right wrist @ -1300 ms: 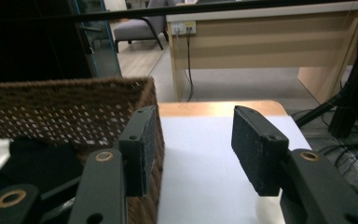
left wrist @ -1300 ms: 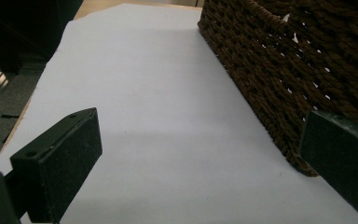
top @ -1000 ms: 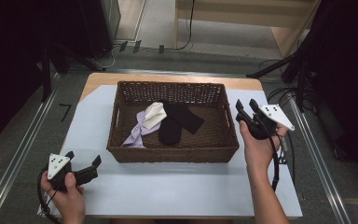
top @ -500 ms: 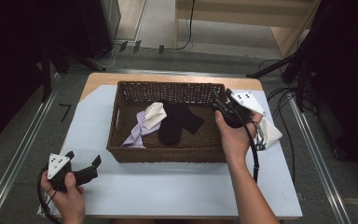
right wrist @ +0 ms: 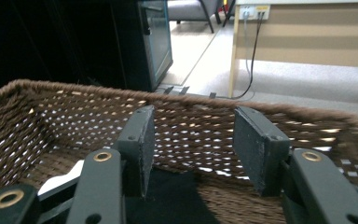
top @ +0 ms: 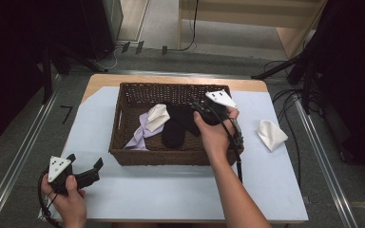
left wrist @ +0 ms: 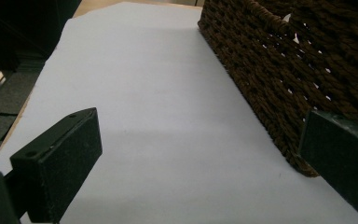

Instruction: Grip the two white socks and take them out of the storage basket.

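Note:
A brown wicker basket [top: 171,156] stands on the pale mat [top: 171,190]. Inside it lie a white cloth [top: 158,116], a lavender cloth [top: 140,135] and a black cloth [top: 178,126]. My right gripper [top: 197,105] hovers inside the basket at its right side, above the black cloth. In the right gripper view the jaws [right wrist: 193,149] stand apart with nothing between them, having just opened a little, and the black cloth [right wrist: 168,196] lies below them. My left gripper [top: 84,161] rests open near the mat's front left, and its own view shows the jaws [left wrist: 200,154] wide apart beside the basket's wall [left wrist: 284,70].
A second white cloth [top: 271,134] lies on the mat right of the basket. The table's wooden edge [top: 100,80] shows behind the mat. Cables [top: 285,95] trail at the right, and a metal rail [top: 24,147] runs along the left.
My right hand has moved left from beside the basket to over its right part. A white cloth now shows on the mat to the basket's right. The left hand has stayed put.

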Demonstrator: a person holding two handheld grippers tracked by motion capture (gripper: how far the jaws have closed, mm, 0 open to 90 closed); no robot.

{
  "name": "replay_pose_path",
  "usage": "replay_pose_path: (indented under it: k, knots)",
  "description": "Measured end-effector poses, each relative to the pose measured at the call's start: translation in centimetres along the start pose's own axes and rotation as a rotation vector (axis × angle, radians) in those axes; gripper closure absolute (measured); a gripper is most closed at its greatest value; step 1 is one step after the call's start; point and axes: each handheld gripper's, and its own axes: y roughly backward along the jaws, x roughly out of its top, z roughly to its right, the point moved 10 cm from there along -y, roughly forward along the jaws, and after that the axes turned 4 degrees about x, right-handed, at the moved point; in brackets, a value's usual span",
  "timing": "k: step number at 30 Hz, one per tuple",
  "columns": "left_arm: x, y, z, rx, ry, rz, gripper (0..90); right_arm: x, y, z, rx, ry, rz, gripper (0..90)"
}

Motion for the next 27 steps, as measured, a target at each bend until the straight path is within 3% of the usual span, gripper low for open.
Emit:
replay_pose_path:
  k: [3,10,16,18,19,20,27]
  knots:
    - [0.0,0.0,0.0,0.0,0.0,0.0,0.3,-0.9,-1.5,-1.4,0.014,0.015,-0.044,47.4]
    - [0.0,0.0,0.0,-0.001,0.002,0.003,0.2,-2.7,-4.0,-3.2,0.044,0.044,-0.152,43.4]
    - [0.0,0.0,0.0,-0.002,0.01,0.005,0.3,-4.0,-5.9,-4.9,0.076,0.037,-0.213,41.5]
    - [0.0,0.0,-0.1,-0.003,0.012,0.006,0.3,-5.1,-6.8,-5.9,0.099,0.045,-0.262,40.1]
    - [0.0,0.0,-0.1,-0.003,0.012,0.006,0.2,-5.1,-6.8,-5.9,0.099,0.045,-0.262,40.1]
    - [0.0,0.0,0.0,-0.004,0.012,0.006,0.3,-5.7,-7.3,-6.5,0.123,0.012,-0.294,38.9]
    - [0.0,0.1,-0.1,-0.005,0.011,0.006,0.3,-6.7,-8.4,-7.3,0.141,0.038,-0.35,36.6]
